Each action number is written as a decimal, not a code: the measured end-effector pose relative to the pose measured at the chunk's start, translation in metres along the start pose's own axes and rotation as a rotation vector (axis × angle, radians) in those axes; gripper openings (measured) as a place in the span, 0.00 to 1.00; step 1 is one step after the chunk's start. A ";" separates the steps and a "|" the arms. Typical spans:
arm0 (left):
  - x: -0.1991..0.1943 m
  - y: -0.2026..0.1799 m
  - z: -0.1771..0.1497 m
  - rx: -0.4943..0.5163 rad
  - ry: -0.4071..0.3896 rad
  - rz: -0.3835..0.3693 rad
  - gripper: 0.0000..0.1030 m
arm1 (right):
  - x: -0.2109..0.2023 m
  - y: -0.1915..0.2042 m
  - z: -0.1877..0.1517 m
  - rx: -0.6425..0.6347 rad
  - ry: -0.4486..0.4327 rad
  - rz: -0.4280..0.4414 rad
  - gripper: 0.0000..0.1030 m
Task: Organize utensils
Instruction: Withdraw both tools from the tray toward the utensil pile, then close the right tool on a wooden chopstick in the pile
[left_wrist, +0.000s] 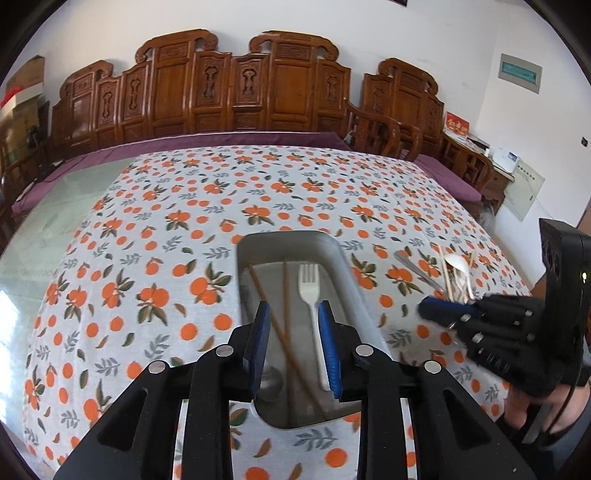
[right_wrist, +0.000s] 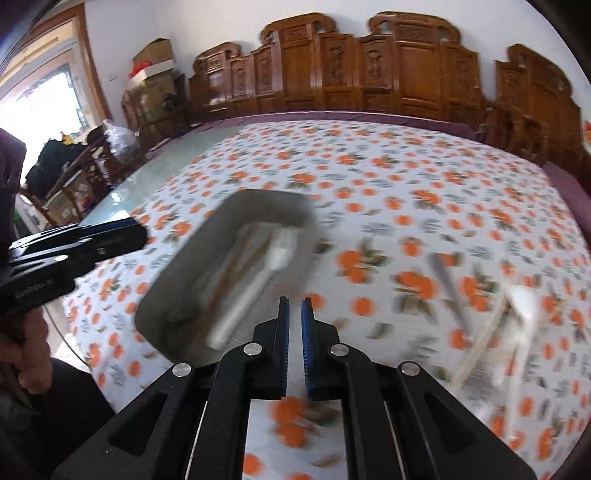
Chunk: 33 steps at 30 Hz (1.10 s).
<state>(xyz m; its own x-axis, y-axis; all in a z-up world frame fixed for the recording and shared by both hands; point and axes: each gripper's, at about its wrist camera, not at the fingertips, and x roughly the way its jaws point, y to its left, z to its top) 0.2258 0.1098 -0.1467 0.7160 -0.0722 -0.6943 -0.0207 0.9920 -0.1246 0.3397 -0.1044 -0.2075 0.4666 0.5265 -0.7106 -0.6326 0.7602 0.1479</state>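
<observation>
A grey rectangular tray lies on the orange-print tablecloth and holds a white plastic fork and two brown chopsticks. My left gripper is open and empty, hovering over the tray's near half. The tray and fork show blurred in the right wrist view. My right gripper is nearly closed with nothing between its pads, just right of the tray. A pile with a white spoon, chopsticks and a metal utensil lies right of the tray.
The tablecloth covers most of a glass table; bare glass shows at the left. A carved wooden bench stands behind. The pile shows blurred in the right wrist view.
</observation>
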 end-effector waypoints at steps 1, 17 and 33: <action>0.001 -0.004 0.000 0.004 0.001 -0.007 0.28 | -0.006 -0.011 -0.002 0.004 -0.001 -0.023 0.08; 0.018 -0.074 -0.010 0.130 0.035 -0.064 0.41 | -0.031 -0.129 -0.037 0.131 0.040 -0.207 0.25; 0.028 -0.097 -0.016 0.151 0.051 -0.096 0.41 | 0.034 -0.132 -0.027 0.219 0.142 -0.252 0.23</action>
<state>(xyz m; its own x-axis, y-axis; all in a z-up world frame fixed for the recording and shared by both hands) 0.2364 0.0101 -0.1650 0.6733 -0.1685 -0.7199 0.1535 0.9843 -0.0869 0.4224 -0.1974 -0.2695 0.4906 0.2653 -0.8300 -0.3540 0.9310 0.0884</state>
